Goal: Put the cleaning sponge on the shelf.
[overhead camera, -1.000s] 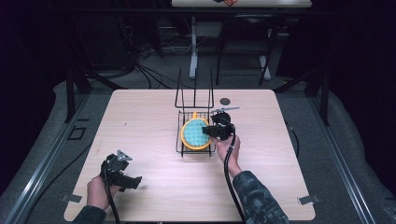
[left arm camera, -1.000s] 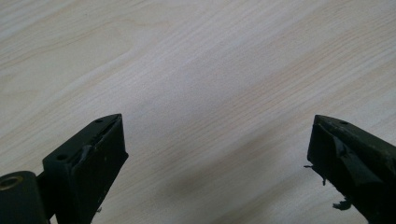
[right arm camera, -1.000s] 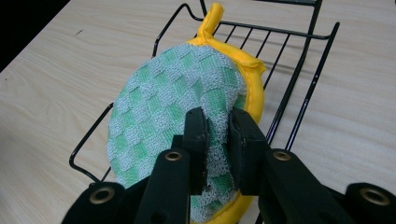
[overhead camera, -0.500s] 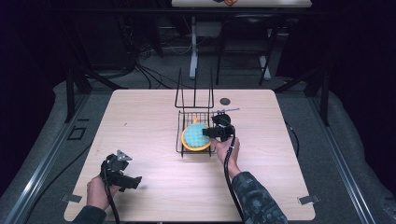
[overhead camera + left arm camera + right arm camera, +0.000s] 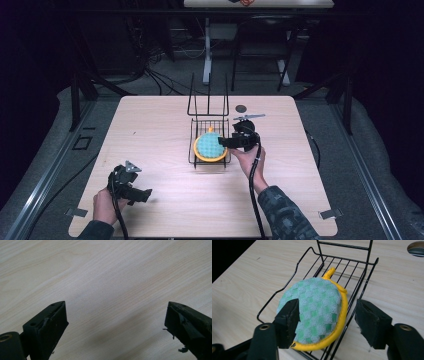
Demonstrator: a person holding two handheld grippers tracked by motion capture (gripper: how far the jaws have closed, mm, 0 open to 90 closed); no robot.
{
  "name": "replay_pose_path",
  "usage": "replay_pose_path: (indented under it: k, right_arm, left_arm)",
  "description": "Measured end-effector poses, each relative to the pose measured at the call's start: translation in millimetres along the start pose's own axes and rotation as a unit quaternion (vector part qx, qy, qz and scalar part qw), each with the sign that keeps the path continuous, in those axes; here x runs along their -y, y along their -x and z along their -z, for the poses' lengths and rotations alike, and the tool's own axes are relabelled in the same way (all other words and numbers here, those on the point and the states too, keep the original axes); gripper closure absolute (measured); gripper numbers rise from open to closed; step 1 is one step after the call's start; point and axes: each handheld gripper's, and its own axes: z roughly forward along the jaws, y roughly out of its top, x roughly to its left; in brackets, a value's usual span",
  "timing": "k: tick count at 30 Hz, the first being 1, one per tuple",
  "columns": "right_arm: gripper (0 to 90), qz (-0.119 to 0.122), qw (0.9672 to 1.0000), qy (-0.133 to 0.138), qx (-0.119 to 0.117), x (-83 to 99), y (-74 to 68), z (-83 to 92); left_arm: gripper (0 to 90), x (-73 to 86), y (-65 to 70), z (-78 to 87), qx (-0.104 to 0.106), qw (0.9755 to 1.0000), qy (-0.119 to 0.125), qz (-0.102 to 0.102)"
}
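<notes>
Counting one potholder (image 5: 317, 307), one rack (image 5: 294, 277)

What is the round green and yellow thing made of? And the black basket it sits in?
The round pad looks like soft terry cloth: a fuzzy, looped green-checked face with a stitched yellow fabric border and small loop. Probably a pot holder, though its filling is hidden. The basket looks like thin metal wire with a smooth, slightly glossy black coating; straight rods bent and joined into a frame.

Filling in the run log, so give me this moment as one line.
right tongs: open, at pad's edge | pad: lying in rack | left tongs: open, nothing held, over table
</notes>
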Motion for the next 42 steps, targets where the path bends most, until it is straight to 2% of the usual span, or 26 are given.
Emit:
replay_pose_path:
  k: [2,3,4,5,8,10,11,12,13,14,15,16,18,24,31,34,35,37,38,42]
  right_arm:
    - [31.1,0.001,1.0,-0.001,0.0,0.3,-0.5,4.3]
    - [28.3,0.013,0.9999,0.003,-0.005,1.3,0.1,13.5]
    - [28.3,0.013,0.9999,0.003,-0.005,1.3,0.1,13.5]
    - [26.5,0.034,0.9994,0.006,-0.006,2.1,0.2,23.2]
    - [21.4,0.051,0.9985,0.018,-0.01,3.3,0.2,40.2]
    - [20.1,0.059,0.998,0.02,-0.01,3.9,0.5,45.4]
    - [17.8,0.068,0.9973,0.025,-0.008,6.0,0.2,55.1]
    - [17.8,0.068,0.9973,0.025,-0.008,6.0,0.2,55.1]
    - [15.7,0.081,0.9964,0.026,-0.006,8.5,0.9,64.9]
    - [15.7,0.081,0.9964,0.026,-0.006,8.5,0.9,64.9]
    - [14.6,0.086,0.996,0.025,-0.006,11.7,2.1,74.2]
    - [14.6,0.086,0.996,0.025,-0.006,11.7,2.1,74.2]
    - [13.7,0.095,0.9951,0.028,0.001,18.1,5.9,87.9]
    - [10.8,0.101,0.9945,0.02,0.015,32.8,15.7,105.2]
    - [7.9,0.088,0.9953,0.01,0.038,60.1,35.5,128.5]
    - [8.1,0.086,0.9948,0.019,0.05,66.8,40.7,134.6]
    - [7.1,0.08,0.995,0.019,0.055,73.0,47.3,139.1]
    - [7.0,0.073,0.9955,0.019,0.058,76.4,50.2,141.2]
    - [6.3,0.065,0.9957,0.017,0.064,84.1,56.9,143.5]
    - [6.1,0.059,0.9953,0.011,0.076,95.2,66.3,145.5]
  left_arm:
    - [4.3,0.0,0.0,0.2,-0.001,1.0,0.0,0.0]
    - [4.3,-0.1,0.1,0.3,-0.001,1.0,0.001,0.001]
    - [4.3,-0.2,0.0,0.3,-0.001,1.0,0.002,0.001]
    - [4.3,-0.2,0.4,0.3,-0.002,1.0,0.003,0.002]
    - [4.3,-0.3,0.6,0.0,-0.002,1.0,0.002,0.002]
    - [4.3,-0.3,0.9,-0.3,-0.004,1.0,0.003,0.002]
    - [4.3,-0.5,1.0,-0.3,-0.004,1.0,0.004,0.002]
    - [4.3,-0.5,1.0,-0.3,-0.004,1.0,0.004,0.002]
    - [4.3,-0.5,1.0,-0.4,-0.004,1.0,0.004,0.003]
    - [4.3,-0.5,1.0,-0.4,-0.004,1.0,0.004,0.003]
    - [4.3,-0.5,1.0,-0.4,-0.005,1.0,0.003,0.003]
    - [4.2,-0.5,1.0,-0.4,-0.005,1.0,0.003,0.003]
    - [4.3,-0.6,1.2,-0.2,-0.004,1.0,0.004,0.002]
    - [4.2,-1.1,1.7,0.1,-0.002,1.0,0.002,0.0]
    - [4.2,-1.3,3.1,-0.2,-0.004,1.0,0.002,0.0]
    - [4.2,-1.1,3.3,0.1,-0.002,1.0,0.001,0.001]
    - [4.2,-0.8,3.5,0.3,-0.003,1.0,0.002,0.001]
    - [4.2,-0.7,3.7,0.3,-0.004,1.0,0.002,0.002]
    - [4.2,-0.6,3.9,0.2,-0.003,1.0,0.002,0.001]
    - [4.2,-0.1,5.0,-0.4,-0.004,1.0,0.002,0.001]
